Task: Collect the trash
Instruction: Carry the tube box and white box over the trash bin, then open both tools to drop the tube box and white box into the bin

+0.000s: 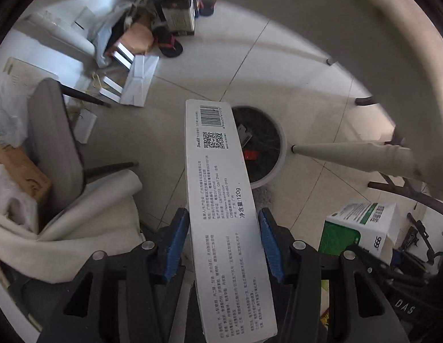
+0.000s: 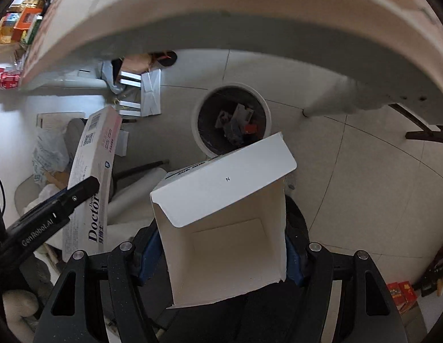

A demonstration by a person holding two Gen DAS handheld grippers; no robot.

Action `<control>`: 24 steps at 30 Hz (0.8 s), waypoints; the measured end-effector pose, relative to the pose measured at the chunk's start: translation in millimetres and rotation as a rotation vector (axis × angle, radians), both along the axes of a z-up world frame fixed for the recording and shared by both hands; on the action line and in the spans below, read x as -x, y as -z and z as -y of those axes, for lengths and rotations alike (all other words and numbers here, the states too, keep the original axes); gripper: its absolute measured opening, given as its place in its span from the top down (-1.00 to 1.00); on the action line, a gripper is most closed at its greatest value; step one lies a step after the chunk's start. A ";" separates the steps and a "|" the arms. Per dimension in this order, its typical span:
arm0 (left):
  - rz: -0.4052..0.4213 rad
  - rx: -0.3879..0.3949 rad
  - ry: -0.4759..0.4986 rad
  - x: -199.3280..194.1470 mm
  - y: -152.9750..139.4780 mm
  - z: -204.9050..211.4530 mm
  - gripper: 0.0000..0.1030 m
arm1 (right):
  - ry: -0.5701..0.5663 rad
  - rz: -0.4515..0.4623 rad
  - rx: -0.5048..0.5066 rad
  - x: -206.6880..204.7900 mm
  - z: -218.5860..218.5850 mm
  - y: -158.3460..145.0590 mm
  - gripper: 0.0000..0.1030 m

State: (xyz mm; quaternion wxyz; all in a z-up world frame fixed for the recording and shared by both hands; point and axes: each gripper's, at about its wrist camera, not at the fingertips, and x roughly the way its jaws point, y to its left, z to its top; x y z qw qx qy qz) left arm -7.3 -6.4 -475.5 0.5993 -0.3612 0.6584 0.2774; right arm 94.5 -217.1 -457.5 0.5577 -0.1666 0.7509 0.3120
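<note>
Both tools loaded above the bin

The left tool (image 1: 224, 240) pinches a long toothpaste box (image 1: 221, 188), its far end over the round trash bin (image 1: 274, 154) on the tiled floor. The right tool (image 2: 221, 245) grips an open white carton (image 2: 221, 228), flap up, just short of the bin

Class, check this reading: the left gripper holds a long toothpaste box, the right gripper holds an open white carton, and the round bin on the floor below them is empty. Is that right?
Not quite: the bin is not empty. The right wrist view shows scraps inside it, one red. The rest holds: the left gripper holds the toothpaste box, and the right gripper holds the open white carton.
</note>
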 end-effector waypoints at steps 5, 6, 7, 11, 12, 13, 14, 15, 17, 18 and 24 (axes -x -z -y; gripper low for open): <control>0.042 0.132 -0.077 -11.8 95.8 -20.7 0.09 | 0.024 0.009 0.045 -9.9 -10.8 92.3 -0.40; 0.046 0.151 -0.089 -15.2 116.1 -25.3 0.09 | 0.022 0.013 0.046 -14.1 -16.5 111.9 -0.40; 0.048 0.162 -0.093 -18.8 132.1 -28.7 0.09 | 0.022 0.013 0.046 -23.5 -20.4 126.7 -0.40; 0.043 0.198 -0.086 -32.0 186.4 -37.8 0.09 | 0.039 0.022 0.048 -41.2 -45.5 194.8 -0.40; 0.039 0.207 -0.082 -35.6 197.7 -39.7 0.09 | 0.042 0.019 0.048 -45.7 -51.2 210.8 -0.40; 0.038 0.212 -0.080 -39.0 205.9 -40.1 0.08 | 0.041 0.017 0.050 -50.3 -56.2 225.1 -0.41; 0.040 0.220 -0.077 -40.5 213.2 -41.2 0.07 | 0.047 0.021 0.052 -54.9 -62.4 235.9 -0.42; 0.039 0.230 -0.070 -40.8 219.9 -40.3 0.06 | 0.048 0.022 0.049 -57.7 -67.8 247.2 -0.44; 0.023 0.240 -0.063 -41.8 230.0 -41.0 0.06 | 0.043 0.009 0.043 -60.6 -78.7 265.4 -0.54; 0.008 0.233 -0.055 -39.5 232.8 -43.2 0.04 | 0.043 0.005 0.039 -62.5 -82.6 271.8 -0.58; -0.041 0.152 -0.044 -28.6 227.6 -45.6 -0.90 | 0.005 0.066 0.090 -62.8 -93.7 293.6 -1.00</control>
